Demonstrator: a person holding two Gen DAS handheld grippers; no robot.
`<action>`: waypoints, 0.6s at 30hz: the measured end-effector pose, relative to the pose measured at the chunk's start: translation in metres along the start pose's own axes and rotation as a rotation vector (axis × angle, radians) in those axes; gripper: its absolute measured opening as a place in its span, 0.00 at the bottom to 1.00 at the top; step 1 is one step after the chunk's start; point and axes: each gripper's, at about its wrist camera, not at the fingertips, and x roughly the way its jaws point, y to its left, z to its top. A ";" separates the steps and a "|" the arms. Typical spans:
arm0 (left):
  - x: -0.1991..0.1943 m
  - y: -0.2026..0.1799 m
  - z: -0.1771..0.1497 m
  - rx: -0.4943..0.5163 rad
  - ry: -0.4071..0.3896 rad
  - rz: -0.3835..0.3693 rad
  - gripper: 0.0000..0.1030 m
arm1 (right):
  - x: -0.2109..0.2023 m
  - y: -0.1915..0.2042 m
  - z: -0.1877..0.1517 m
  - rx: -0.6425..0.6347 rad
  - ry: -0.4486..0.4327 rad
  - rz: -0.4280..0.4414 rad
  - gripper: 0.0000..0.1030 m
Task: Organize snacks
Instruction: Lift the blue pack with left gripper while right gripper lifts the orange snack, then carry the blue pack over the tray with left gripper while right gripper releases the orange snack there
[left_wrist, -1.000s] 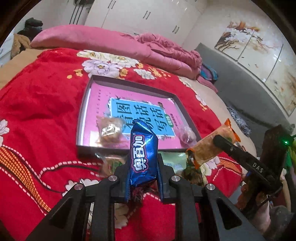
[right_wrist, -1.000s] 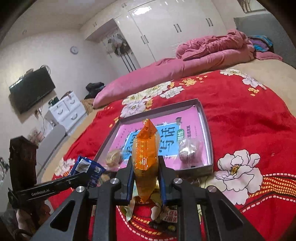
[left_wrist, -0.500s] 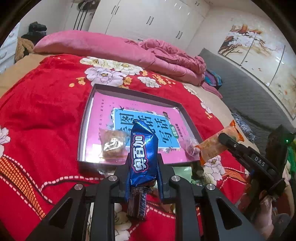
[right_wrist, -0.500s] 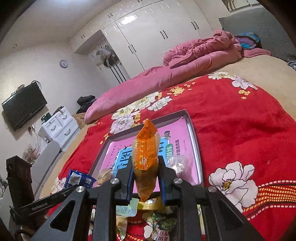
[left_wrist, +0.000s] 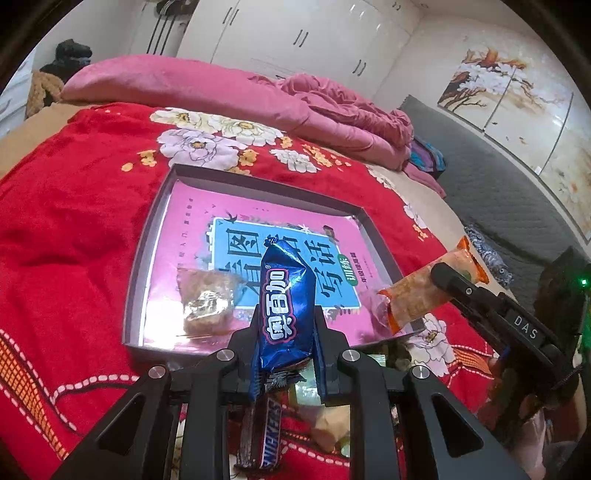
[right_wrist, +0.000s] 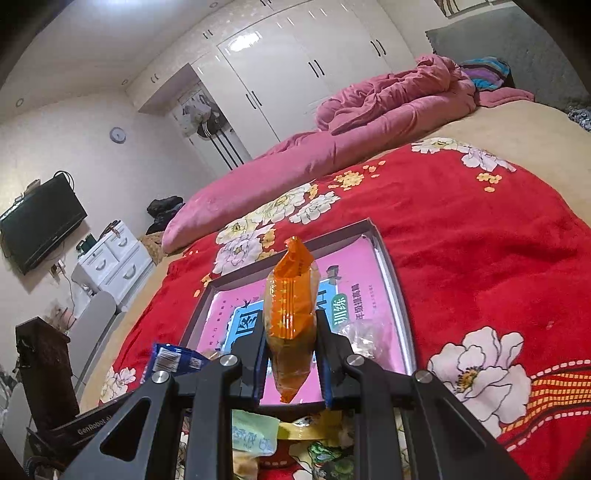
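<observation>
Red flowery bed (left_wrist: 74, 229) holds my tray (left_wrist: 147, 236). My left claw (left_wrist: 286, 332) grips a blue snack (left_wrist: 286, 314), my right claw (right_wrist: 291, 345) an orange snack (right_wrist: 291, 314), both near the tray's edge. Next I think I lower them in.

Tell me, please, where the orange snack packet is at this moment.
The orange snack packet is held in the right claw, above the near right corner of the tray, right of the blue snack.
</observation>
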 end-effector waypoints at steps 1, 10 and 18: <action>0.002 -0.001 0.001 0.003 -0.001 0.000 0.22 | 0.002 0.000 0.000 0.001 0.002 0.001 0.22; 0.017 -0.005 0.005 0.010 0.009 -0.004 0.22 | 0.015 -0.005 0.001 0.032 0.024 0.009 0.22; 0.033 -0.013 0.007 0.034 0.025 0.000 0.22 | 0.026 -0.007 -0.002 0.057 0.051 0.014 0.22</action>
